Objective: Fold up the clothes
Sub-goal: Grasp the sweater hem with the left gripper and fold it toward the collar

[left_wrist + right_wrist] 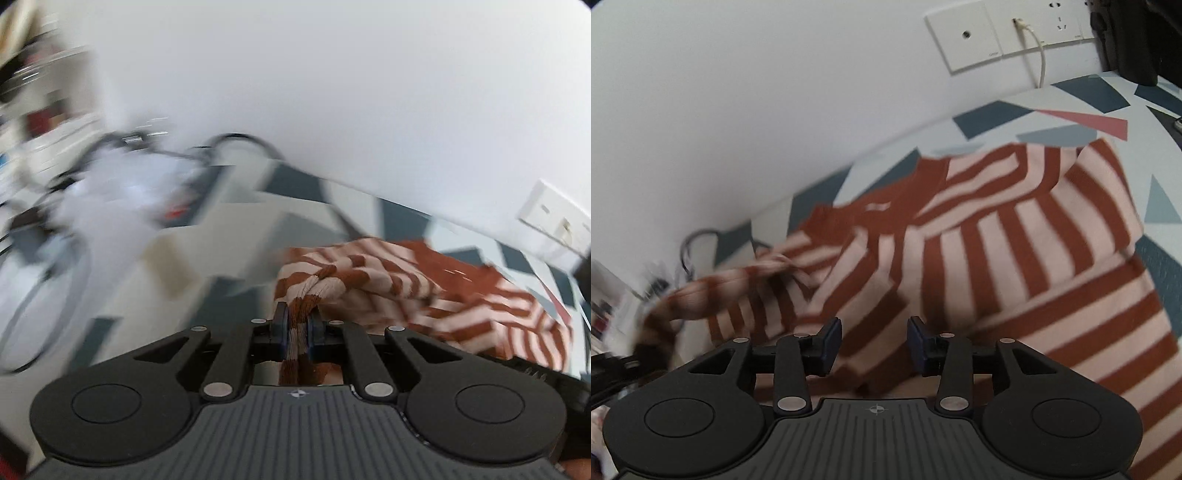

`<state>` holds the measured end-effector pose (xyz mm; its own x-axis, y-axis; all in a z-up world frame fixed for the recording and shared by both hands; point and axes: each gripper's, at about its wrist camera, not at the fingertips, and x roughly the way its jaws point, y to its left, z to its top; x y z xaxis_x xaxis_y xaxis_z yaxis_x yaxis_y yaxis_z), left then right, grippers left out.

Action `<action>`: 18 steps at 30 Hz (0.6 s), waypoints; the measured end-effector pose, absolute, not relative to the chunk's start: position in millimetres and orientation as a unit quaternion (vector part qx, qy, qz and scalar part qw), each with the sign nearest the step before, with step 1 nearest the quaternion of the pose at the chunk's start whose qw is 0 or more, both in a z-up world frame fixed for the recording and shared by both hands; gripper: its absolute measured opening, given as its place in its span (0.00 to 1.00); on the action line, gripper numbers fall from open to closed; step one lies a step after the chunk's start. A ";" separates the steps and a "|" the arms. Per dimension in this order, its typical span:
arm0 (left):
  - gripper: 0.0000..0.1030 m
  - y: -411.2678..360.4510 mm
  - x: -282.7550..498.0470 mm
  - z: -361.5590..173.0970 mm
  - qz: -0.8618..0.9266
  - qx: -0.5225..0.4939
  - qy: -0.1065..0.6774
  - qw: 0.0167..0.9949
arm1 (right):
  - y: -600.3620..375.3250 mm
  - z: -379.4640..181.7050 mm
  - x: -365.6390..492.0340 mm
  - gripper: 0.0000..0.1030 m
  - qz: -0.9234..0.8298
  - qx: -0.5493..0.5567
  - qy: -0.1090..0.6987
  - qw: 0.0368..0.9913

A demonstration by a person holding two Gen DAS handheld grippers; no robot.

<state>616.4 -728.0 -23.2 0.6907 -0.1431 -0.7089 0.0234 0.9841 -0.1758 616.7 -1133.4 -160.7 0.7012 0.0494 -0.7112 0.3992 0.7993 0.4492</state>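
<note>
A rust and pale pink striped sweater [1015, 236] lies on a surface with a cloth of blue, grey and pink shapes [1100, 92]. In the left wrist view my left gripper [298, 325] is shut on a bunched piece of the striped sweater [388, 280], which trails off to the right. The picture there is blurred. In the right wrist view my right gripper [874, 343] stands open just above the sweater's body, its pads apart with no fabric pinched between them. At the left of that view a sleeve [713, 291] is stretched out, blurred.
A white wall rises behind the surface, with a socket panel [1004, 33] and a white cable [1039, 51]. A dark object [1126, 37] stands at the far right. Black cables [240, 142] and blurred white stuff [110, 184] lie at the left.
</note>
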 end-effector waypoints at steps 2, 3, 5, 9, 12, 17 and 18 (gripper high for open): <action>0.09 -694.7 603.6 -18.1 -0.010 -0.099 0.379 0.920 | -1121.8 -159.2 618.3 0.37 -0.114 0.311 0.366 0.870; 0.09 -677.9 595.5 -14.7 0.010 -0.113 0.370 0.922 | -1115.8 -157.6 618.6 0.37 -0.119 0.318 0.360 0.869; 0.09 -645.1 579.3 -8.8 0.047 -0.141 0.353 0.924 | -1102.8 -153.9 618.6 0.37 -0.120 0.323 0.353 0.870; 0.10 -604.3 563.4 -17.9 0.094 -0.173 0.374 0.906 | -1077.6 -150.3 620.5 0.37 -0.096 0.317 0.359 0.873; 0.12 -602.9 568.7 -27.3 0.084 -0.168 0.410 0.892 | -1054.5 -150.9 624.0 0.37 -0.079 0.307 0.372 0.872; 0.62 -654.4 572.4 -14.0 -0.026 -0.089 0.388 0.917 | -1043.5 -146.2 618.2 0.37 -0.082 0.301 0.370 0.875; 0.68 -669.2 572.4 -11.5 -0.052 -0.066 0.377 0.923 | -1045.2 -144.6 615.9 0.37 -0.086 0.301 0.367 0.876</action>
<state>572.4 -669.2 -11.5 0.7110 -0.1457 -0.6879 0.0456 0.9858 -0.1616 615.9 -1045.2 -144.6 0.7165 0.0694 -0.6941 0.3712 0.8045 0.4637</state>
